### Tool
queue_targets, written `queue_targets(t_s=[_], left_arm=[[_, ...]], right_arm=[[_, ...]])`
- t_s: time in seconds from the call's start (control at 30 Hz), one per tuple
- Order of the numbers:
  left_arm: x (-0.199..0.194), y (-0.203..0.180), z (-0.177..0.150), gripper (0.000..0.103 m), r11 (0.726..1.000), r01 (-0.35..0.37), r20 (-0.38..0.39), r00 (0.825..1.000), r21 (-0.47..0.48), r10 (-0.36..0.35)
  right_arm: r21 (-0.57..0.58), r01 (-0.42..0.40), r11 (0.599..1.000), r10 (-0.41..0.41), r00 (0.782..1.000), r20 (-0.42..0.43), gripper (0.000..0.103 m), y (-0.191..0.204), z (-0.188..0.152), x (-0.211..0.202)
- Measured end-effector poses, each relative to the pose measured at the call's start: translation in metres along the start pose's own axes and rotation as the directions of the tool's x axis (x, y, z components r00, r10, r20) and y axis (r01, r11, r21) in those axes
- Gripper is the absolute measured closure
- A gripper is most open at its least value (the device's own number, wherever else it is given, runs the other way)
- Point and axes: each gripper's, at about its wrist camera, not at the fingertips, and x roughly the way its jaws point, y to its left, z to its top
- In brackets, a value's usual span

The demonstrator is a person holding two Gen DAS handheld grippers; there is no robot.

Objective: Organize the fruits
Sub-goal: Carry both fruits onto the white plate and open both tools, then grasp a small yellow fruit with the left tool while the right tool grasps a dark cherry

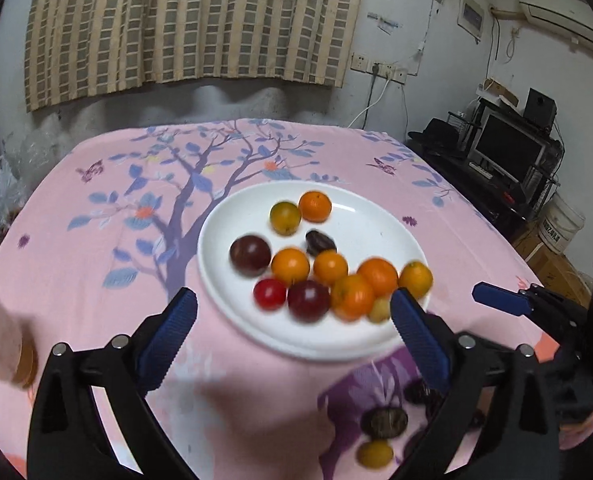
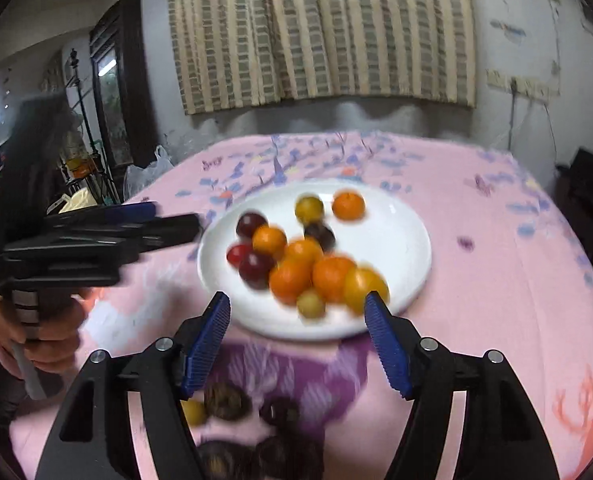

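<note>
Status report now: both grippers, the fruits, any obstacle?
Left gripper open, empty. Right gripper open, empty. Most fruits on white plate; several loose fruits on pink tablecloth near the jaws. No obstacle seen.

text: none legible | white bucket (image 1: 561, 222) on floor beyond right table edge: dark printed band, characters too blurred to read | air conditioner (image 1: 564, 12) high on wall: small mark, unreadable | left claw (image 2: 176, 222) body, seen from right wrist view: faint pale lettering, smeared by motion, unreadable
</note>
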Motion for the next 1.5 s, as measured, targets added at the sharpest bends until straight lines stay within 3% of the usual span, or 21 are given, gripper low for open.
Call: queue_targets(t_s=[0.1,0.3,0.53,0.67,0.8,0.87,0.9,1.03,1.23,1.5], left_arm=[[-0.018,0.011,-0.024,0.007,0.999,-0.015,0.013,1.0,-0.052,0.016],[-0.024,0.025,-0.06,0.007,0.995,-0.049,-0.026,0.999,-0.092,0.047],[-0.025,0.024,-0.066,0.007,0.995,-0.063,-0.028,0.998,-0.075,0.061],[-0.025,0.021,-0.066,0.007,0.996,-0.065,-0.029,0.998,-0.055,0.063],[-0.022,0.018,-0.066,0.007,0.999,-0.022,-0.057,0.998,-0.04,0.019],[-0.02,0.012,-0.067,0.007,1.0,0.016,-0.082,0.997,-0.013,-0.017],[-0.019,0.008,-0.068,0.009,0.999,0.042,-0.099,0.994,0.012,-0.041],[-0.012,-0.012,-0.079,0.046,0.985,0.147,-0.177,0.976,0.093,-0.129],[-0.003,-0.035,-0.093,0.056,0.96,0.23,-0.248,0.951,0.158,-0.187],[0.004,-0.045,-0.101,0.065,0.952,0.24,-0.277,0.944,0.192,-0.182]], right_arm=[[0.026,-0.076,0.997,0.077,0.996,-0.036,0.033,-0.006,-0.015,-0.012],[-0.025,-0.036,0.999,0.032,0.99,-0.136,0.033,-0.003,-0.056,-0.029],[-0.079,-0.017,0.997,0.0,0.976,-0.22,0.055,0.005,-0.075,-0.021],[-0.087,-0.019,0.996,-0.002,0.97,-0.243,0.057,0.006,-0.078,-0.018],[-0.131,-0.031,0.991,-0.007,0.959,-0.284,0.076,0.014,-0.083,-0.011],[-0.131,-0.031,0.991,-0.007,0.959,-0.285,0.077,0.014,-0.083,-0.011],[-0.107,-0.047,0.993,0.015,0.961,-0.278,0.077,0.011,-0.082,-0.013],[-0.02,-0.061,0.998,0.055,0.975,-0.215,0.077,-0.004,-0.074,-0.028],[0.04,-0.035,0.999,0.042,0.981,-0.188,0.077,-0.018,-0.071,-0.033],[0.028,-0.029,0.999,0.034,0.982,-0.185,0.077,-0.017,-0.07,-0.032]])
